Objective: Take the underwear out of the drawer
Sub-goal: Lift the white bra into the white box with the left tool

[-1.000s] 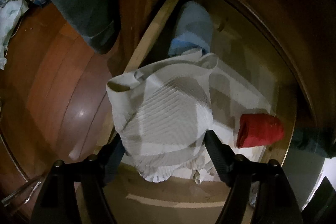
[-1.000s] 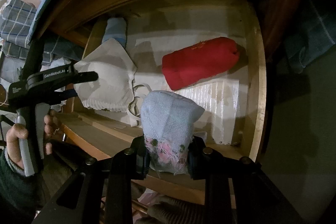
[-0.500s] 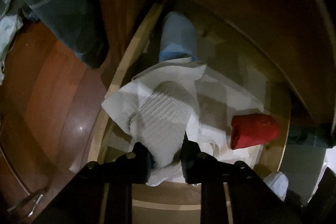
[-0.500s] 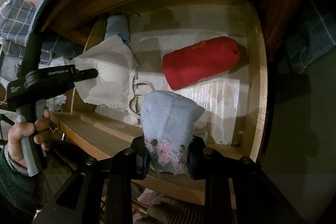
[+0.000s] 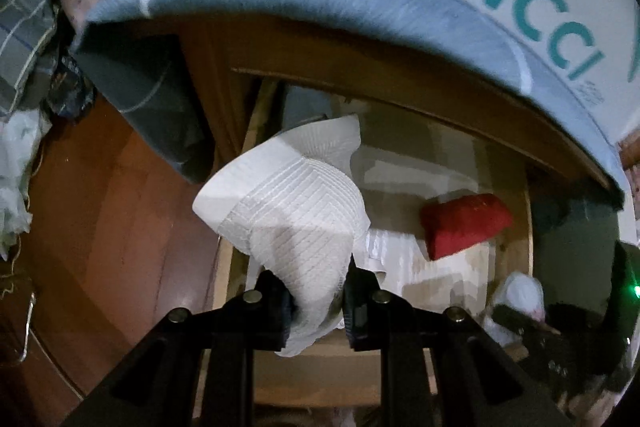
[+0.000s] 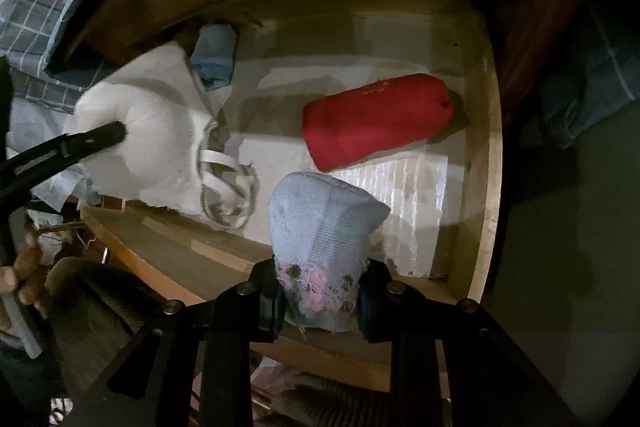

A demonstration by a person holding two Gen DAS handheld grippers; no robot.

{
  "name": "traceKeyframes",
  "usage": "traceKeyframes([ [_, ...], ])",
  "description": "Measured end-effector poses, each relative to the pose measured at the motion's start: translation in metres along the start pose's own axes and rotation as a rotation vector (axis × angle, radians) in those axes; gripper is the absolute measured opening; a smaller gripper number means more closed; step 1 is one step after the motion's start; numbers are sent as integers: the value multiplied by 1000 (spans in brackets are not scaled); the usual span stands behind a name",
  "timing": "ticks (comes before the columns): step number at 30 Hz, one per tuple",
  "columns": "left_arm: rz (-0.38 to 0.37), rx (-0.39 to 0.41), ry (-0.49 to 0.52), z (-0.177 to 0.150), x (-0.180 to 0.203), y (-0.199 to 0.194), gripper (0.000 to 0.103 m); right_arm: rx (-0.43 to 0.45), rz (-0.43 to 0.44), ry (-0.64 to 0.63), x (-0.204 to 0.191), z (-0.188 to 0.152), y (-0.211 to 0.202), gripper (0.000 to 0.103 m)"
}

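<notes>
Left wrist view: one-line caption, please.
Left hand-held gripper clamps white ribbed underwear above the open drawer; red roll inside.

Left gripper (image 5: 316, 301) clamped, right gripper (image 6: 320, 301) clamped

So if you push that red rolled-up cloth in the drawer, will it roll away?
Probably a little. The red rolled-up cloth is shaped like a log, so a sideways push could turn it. It looks soft, so it would likely squash and stop soon. The pale wooden drawer wall beside it would probably catch it.
</notes>
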State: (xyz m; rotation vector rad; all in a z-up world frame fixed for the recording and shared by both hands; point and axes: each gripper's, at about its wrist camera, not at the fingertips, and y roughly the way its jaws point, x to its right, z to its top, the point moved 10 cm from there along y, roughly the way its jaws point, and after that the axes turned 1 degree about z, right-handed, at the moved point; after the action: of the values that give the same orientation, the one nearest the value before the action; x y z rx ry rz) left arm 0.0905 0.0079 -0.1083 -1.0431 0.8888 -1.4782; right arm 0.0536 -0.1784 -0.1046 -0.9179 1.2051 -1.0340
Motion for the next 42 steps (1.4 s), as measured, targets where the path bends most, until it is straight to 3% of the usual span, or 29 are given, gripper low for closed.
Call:
traceKeyframes([
  [8, 21, 66, 114, -8, 4, -45, 20, 1, -24, -9, -2, 0, 0, 26],
  [18, 2, 187, 260, -5, 20, -135, 20, -2, -29, -11, -1, -1, 0, 26],
  [27, -64, 263, 283, -1, 32, -215, 20, 0, -28, -9, 0, -1, 0, 26],
  [35, -89, 426, 307, 43, 53, -312, 20, -1, -35, -12, 1, 0, 1, 26],
  [39, -62, 553, 347, 87, 74, -364, 20, 0, -39, -14, 0, 0, 2, 26],
  [42, -51, 604, 361, 121, 89, -383, 20, 1, -43, -17, 0, -1, 1, 26],
])
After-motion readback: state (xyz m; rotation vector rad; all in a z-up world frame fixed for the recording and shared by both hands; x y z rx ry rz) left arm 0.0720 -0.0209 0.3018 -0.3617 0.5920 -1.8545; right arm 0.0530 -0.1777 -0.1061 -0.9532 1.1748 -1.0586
